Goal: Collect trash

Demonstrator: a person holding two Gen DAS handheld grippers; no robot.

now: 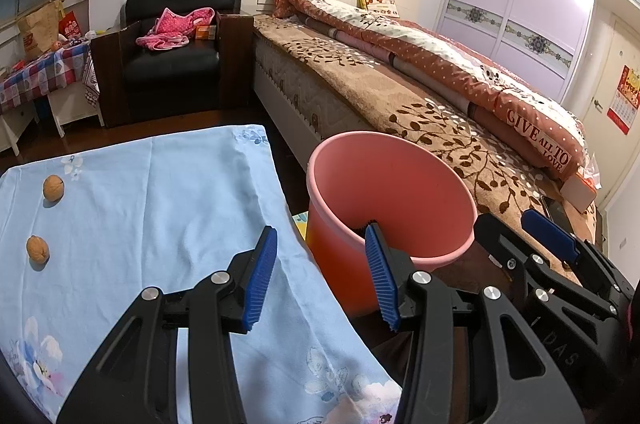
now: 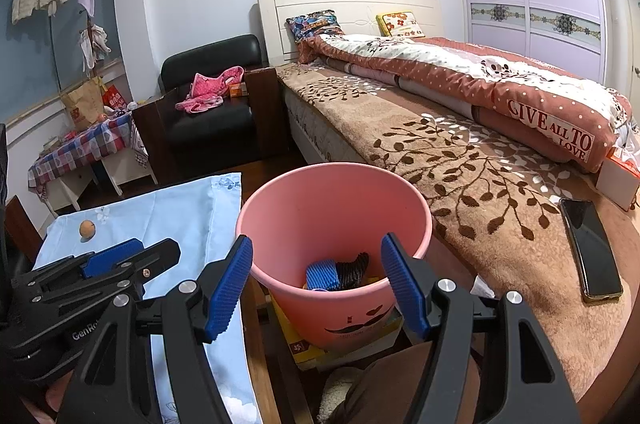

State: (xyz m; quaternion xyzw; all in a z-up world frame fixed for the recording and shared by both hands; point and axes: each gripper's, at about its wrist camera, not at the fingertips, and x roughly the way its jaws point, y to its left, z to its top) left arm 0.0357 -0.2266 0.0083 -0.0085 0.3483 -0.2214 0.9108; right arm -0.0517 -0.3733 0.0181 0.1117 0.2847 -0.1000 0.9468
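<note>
Blue floral cloth (image 1: 160, 192) bears two round, tan, wrinkled walnuts (image 1: 53, 187).

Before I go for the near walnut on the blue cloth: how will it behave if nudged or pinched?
The near walnut is round and rests free on the blue cloth, so a nudge would probably roll it. Its shell looks hard and ridged, so the ribbed pads should bite, though an off-centre pinch could squirt it out. The cloth looks loose and wrinkled, so it may drag.
</note>
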